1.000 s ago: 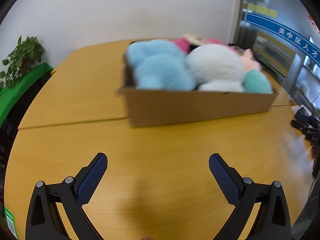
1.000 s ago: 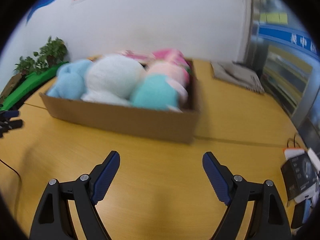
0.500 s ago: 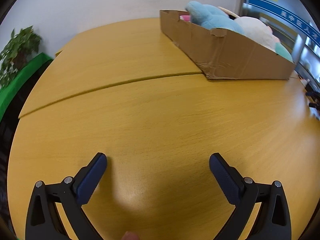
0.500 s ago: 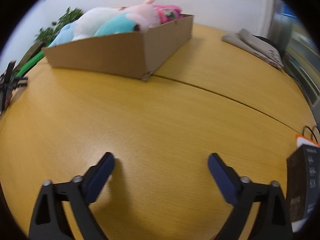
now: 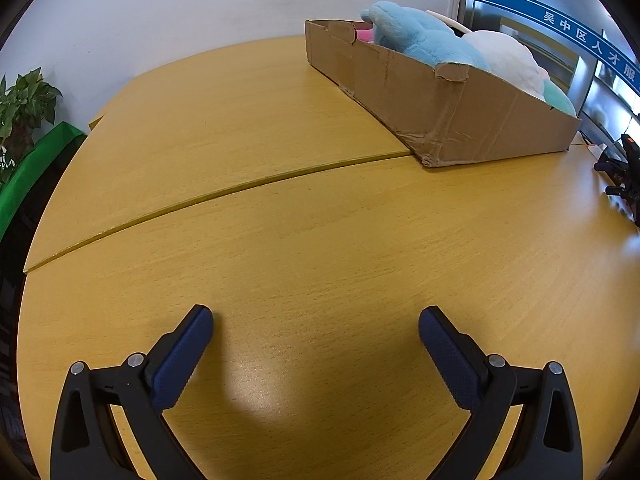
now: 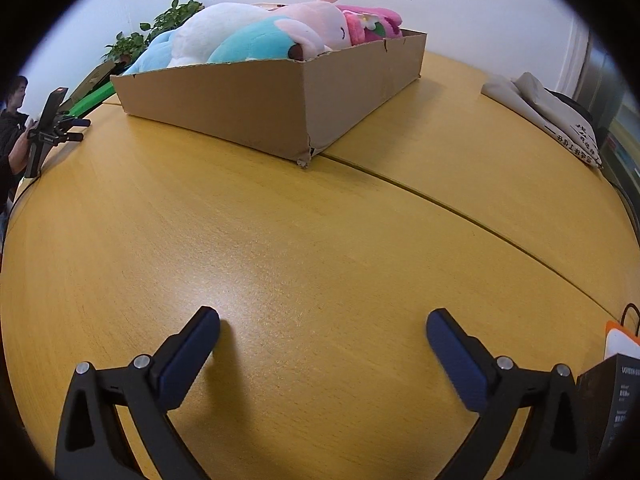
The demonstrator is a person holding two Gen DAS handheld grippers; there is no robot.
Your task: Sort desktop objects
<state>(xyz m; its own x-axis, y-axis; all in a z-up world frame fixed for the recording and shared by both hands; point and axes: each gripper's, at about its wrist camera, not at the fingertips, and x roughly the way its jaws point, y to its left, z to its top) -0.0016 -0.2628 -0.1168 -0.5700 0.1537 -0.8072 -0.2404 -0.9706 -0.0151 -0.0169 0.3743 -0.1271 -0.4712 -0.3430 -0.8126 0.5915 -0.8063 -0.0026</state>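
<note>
Two joined wooden tabletops [image 5: 320, 240] are carrying a cardboard box [image 6: 248, 108] heaped with plush toys [image 6: 256, 36] at the far side, while left gripper [image 5: 316, 332] and right gripper [image 6: 323, 332], its jaws just having been opening, are hovering spread wide and empty.

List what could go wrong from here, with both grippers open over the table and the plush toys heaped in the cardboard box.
1. The plush toys are heaped above the rim of the cardboard box; pulling one may drag its neighbours out.
2. The box's near corner looks torn, so gripping there may rip it.
3. A black carton stands close beside the right gripper; a sideways swing might knock it.
</note>
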